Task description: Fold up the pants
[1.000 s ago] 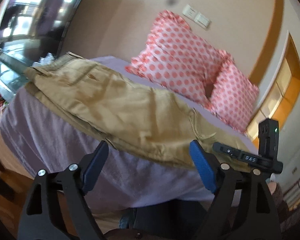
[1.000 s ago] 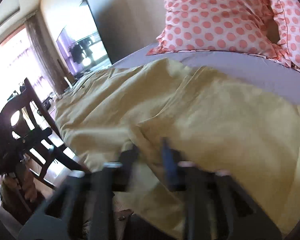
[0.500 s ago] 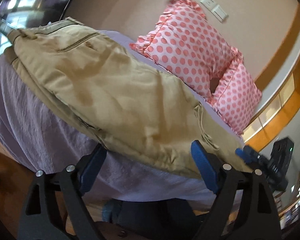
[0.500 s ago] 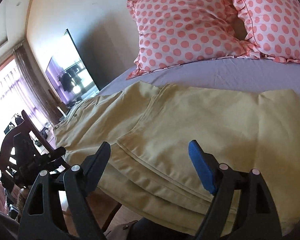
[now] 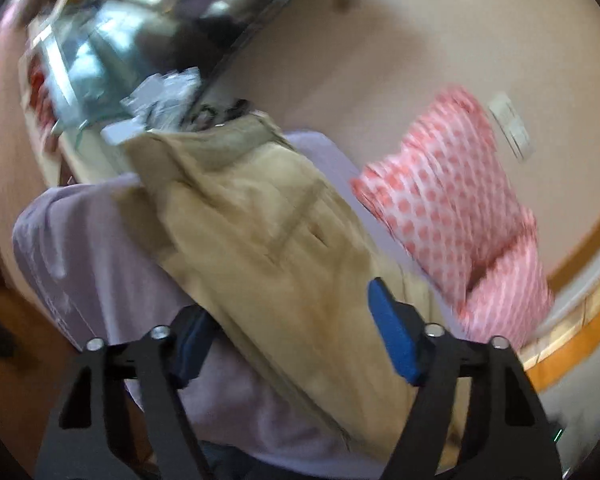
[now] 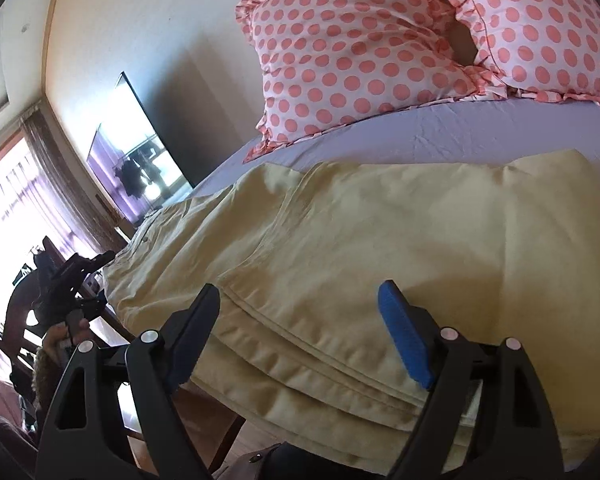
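Observation:
Tan pants lie folded lengthwise on a lilac bed sheet, with the waistband at the far left end. In the right wrist view the pants show layered folded edges near the bed's front edge. My left gripper is open and empty, at the front edge of the pants near the waist half; this view is blurred. My right gripper is open and empty, just in front of the folded leg end. The left gripper also shows in the right wrist view, far left.
Two pink polka-dot pillows lean on the wall behind the pants. A dark TV screen stands at the left. A wooden chair is beside the bed. A glass cabinet is beyond the bed corner.
My right gripper let go of the pants' leg end, opened and drew back slightly. My left gripper swung left toward the waistband end, staying open.

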The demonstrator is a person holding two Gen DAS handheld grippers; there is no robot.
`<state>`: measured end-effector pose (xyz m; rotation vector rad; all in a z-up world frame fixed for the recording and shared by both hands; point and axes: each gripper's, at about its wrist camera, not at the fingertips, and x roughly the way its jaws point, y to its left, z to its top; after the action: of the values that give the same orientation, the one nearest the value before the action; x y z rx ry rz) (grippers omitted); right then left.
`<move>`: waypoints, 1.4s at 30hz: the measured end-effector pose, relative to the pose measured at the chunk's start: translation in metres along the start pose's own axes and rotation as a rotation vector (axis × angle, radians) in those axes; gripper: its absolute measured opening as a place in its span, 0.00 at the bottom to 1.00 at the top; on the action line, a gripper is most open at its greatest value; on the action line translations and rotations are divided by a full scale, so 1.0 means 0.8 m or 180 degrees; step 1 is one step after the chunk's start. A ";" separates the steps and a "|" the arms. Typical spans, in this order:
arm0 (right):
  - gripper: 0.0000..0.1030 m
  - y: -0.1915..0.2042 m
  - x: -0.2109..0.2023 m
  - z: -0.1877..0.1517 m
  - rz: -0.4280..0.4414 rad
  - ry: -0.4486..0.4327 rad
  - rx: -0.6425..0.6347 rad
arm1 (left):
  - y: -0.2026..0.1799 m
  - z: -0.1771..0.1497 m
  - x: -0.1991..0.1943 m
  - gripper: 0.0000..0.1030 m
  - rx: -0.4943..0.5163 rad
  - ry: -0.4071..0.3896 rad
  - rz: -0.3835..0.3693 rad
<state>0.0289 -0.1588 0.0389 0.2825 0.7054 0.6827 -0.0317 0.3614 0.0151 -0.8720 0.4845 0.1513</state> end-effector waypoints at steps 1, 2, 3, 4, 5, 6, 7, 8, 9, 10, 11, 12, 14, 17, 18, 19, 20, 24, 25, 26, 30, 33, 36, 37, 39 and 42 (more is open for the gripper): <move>0.81 0.000 -0.001 0.000 0.0003 -0.0008 0.0004 | 0.008 0.008 0.001 0.61 -0.0126 -0.0023 0.0008; 0.81 -0.001 -0.002 0.000 0.0001 -0.0025 0.0002 | 0.013 0.012 0.001 0.55 -0.0213 -0.0042 0.0028; 0.81 -0.002 -0.003 0.000 -0.0001 -0.0034 0.0002 | 0.021 0.018 -0.001 0.46 -0.0335 -0.0078 0.0072; 0.81 -0.003 -0.004 0.000 0.0001 -0.0044 0.0001 | 0.025 0.022 0.000 0.39 -0.0392 -0.0090 0.0096; 0.81 -0.006 -0.007 0.000 -0.0005 -0.0065 0.0005 | 0.026 0.025 0.002 0.18 -0.0392 -0.0085 0.0157; 0.81 -0.009 -0.010 0.001 -0.0024 -0.0092 0.0011 | 0.023 0.028 0.004 0.11 -0.0316 -0.0069 0.0260; 0.81 -0.013 -0.015 0.001 -0.0055 -0.0137 0.0023 | 0.012 0.031 0.005 0.10 -0.0184 -0.0070 0.0355; 0.81 -0.018 -0.021 0.002 -0.0086 -0.0190 0.0039 | -0.014 0.032 0.003 0.08 0.0098 -0.0108 0.0525; 0.81 -0.025 -0.031 0.004 -0.0127 -0.0271 0.0071 | -0.036 0.034 0.000 0.08 0.0322 -0.0152 0.0585; 0.81 -0.031 -0.038 0.005 -0.0160 -0.0338 0.0105 | -0.059 0.034 -0.004 0.07 0.0534 -0.0195 0.0605; 0.81 -0.042 -0.052 0.007 -0.0215 -0.0450 0.0175 | -0.103 0.032 -0.009 0.07 0.0857 -0.0238 0.0537; 0.81 -0.052 -0.064 0.009 -0.0262 -0.0540 0.0238 | -0.131 0.029 -0.011 0.07 0.1037 -0.0242 0.0454; 0.81 -0.077 -0.093 0.010 -0.0393 -0.0752 0.0396 | -0.221 0.004 -0.013 0.07 0.1629 -0.0233 0.0201; 0.81 -0.113 -0.133 0.006 -0.0612 -0.1003 0.0618 | -0.340 -0.064 -0.006 0.07 0.2418 -0.0104 -0.0319; 0.81 -0.125 -0.147 0.005 -0.0676 -0.1076 0.0701 | -0.367 -0.087 -0.003 0.07 0.2601 -0.0036 -0.0491; 0.81 -0.135 -0.159 0.003 -0.0724 -0.1145 0.0778 | -0.403 -0.126 0.002 0.07 0.2866 0.0086 -0.0757; 0.81 -0.148 -0.178 -0.002 -0.0780 -0.1247 0.0891 | -0.419 -0.150 0.006 0.07 0.3001 0.0160 -0.0885; 0.81 -0.185 -0.217 -0.014 -0.0804 -0.1389 0.1235 | -0.469 -0.323 0.057 0.07 0.3987 0.0901 -0.1285; 0.81 -0.192 -0.219 -0.014 -0.0775 -0.1375 0.1300 | -0.466 -0.355 0.068 0.07 0.4167 0.1072 -0.1266; 0.81 -0.201 -0.222 -0.015 -0.0702 -0.1339 0.1379 | -0.461 -0.379 0.076 0.07 0.4305 0.1181 -0.1251; 0.81 -0.217 -0.201 -0.006 -0.0382 -0.1014 0.1482 | -0.435 -0.443 0.066 0.08 0.4809 0.0895 -0.1218; 0.79 -0.217 -0.161 0.008 -0.0264 -0.0593 0.1449 | -0.427 -0.442 0.072 0.12 0.4699 0.1106 -0.1219; 0.65 -0.206 -0.120 0.020 -0.0368 -0.0205 0.1277 | -0.428 -0.429 0.058 0.22 0.4540 0.1222 -0.1395; 0.61 -0.203 -0.109 0.023 -0.0382 -0.0103 0.1228 | -0.426 -0.415 0.048 0.25 0.4413 0.1340 -0.1552; 0.56 -0.199 -0.098 0.024 -0.0435 -0.0005 0.1182 | -0.419 -0.385 0.024 0.45 0.4142 0.1436 -0.1835; 0.47 -0.198 -0.088 0.030 -0.0486 0.0051 0.1078 | -0.391 -0.308 0.011 0.67 0.3712 0.1250 -0.1758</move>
<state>0.0818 -0.3249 0.0193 0.5285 0.8488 0.4183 -0.0092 -0.0282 0.0956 0.1536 0.5673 -0.7666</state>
